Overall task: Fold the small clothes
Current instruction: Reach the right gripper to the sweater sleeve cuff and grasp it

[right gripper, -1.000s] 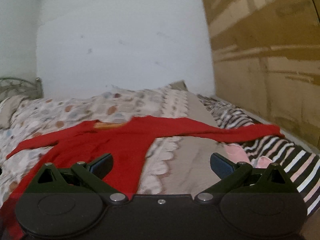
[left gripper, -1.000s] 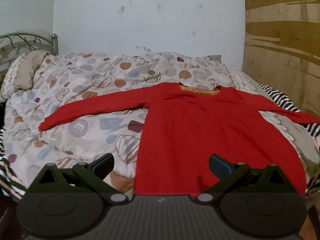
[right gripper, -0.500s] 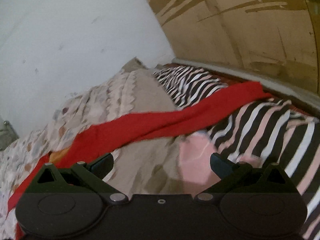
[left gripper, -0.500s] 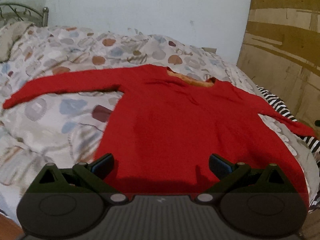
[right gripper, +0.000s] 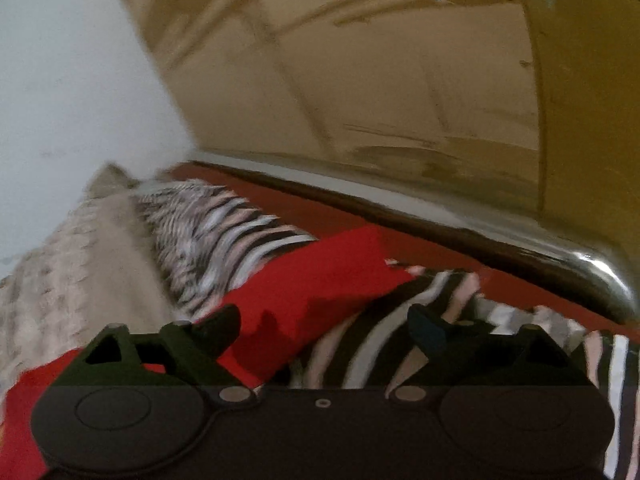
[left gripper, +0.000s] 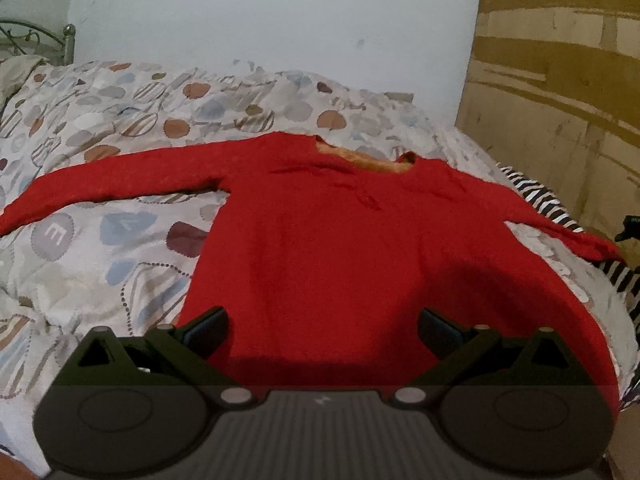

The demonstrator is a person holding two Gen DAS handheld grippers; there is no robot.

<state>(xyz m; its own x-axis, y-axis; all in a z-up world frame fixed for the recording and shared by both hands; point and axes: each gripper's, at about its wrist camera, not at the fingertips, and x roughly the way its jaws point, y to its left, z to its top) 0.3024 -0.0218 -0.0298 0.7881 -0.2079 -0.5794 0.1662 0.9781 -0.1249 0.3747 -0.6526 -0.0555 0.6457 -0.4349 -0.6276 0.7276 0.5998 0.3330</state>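
Both wrist views look downward, sharing the red top (left gripper: pixel 340 248).

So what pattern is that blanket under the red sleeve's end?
Black, white and pinkish stripes on the blanket, clearest in the right wrist view.

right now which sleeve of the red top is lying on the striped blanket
The sleeve at the right gripper, by the wooden panel; its cuff rests on the black-and-white stripes. The other sleeve lies on the spotted quilt.
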